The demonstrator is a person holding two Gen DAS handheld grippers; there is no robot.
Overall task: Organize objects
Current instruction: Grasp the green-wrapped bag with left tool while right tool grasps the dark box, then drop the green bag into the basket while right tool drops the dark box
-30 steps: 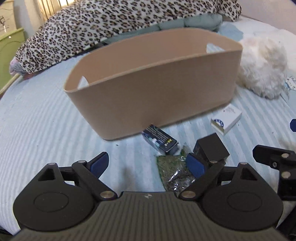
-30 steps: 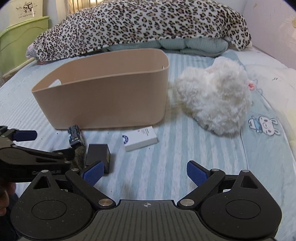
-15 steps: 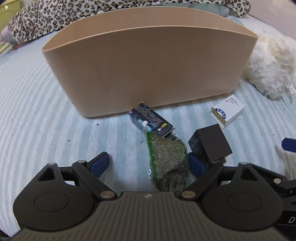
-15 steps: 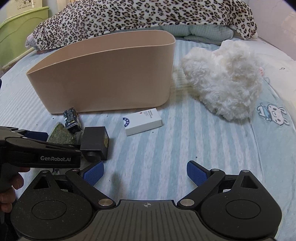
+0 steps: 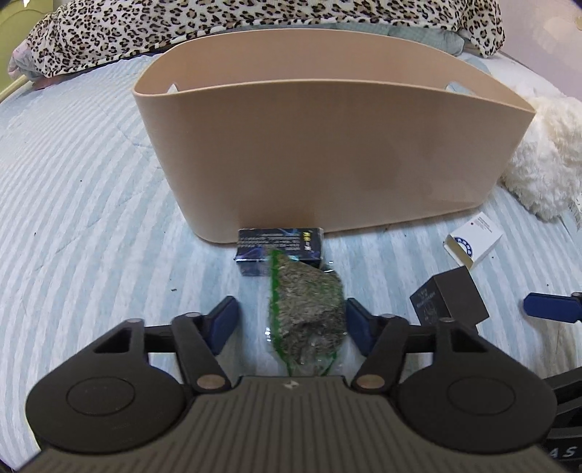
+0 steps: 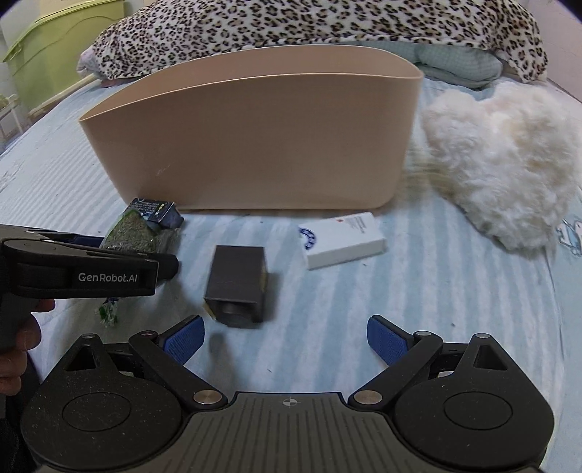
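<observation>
A: What lies on the bed, counted from left to right?

B: One beige oval bin (image 5: pixel 327 152) stands on the striped blue bedspread (image 5: pixel 72 189), filling the twelve o'clock area of both views. Before it lie four small things. One dark printed box (image 5: pixel 278 245) touches the bin's foot. One clear bag of dried green herbs (image 5: pixel 307 313) overlaps that box on its six o'clock side. One dark grey box (image 6: pixel 236 283) lies at about three o'clock from the bag. One white box with a blue emblem (image 6: pixel 342 240) lies farther right, near the bin's right end.

A: Anything else?

B: One leopard-print blanket (image 6: pixel 309 25) stretches across the top. One fluffy white plush (image 6: pixel 502 163) sits at two o'clock in the right wrist view, just beside the bin. One green cabinet (image 6: pixel 43 54) stands at ten o'clock.

A: And the two tongs?

B: The left gripper (image 5: pixel 291 324) has its blue pads (image 5: pixel 223 322) spread on either side of the herb bag; the right pad sits just beside it, the left pad is apart from it, so it is released, not clenched. The right gripper (image 6: pixel 285 340) is also spread wide, holding nothing, with the dark grey box just beyond its left pad at eleven o'clock.
</observation>
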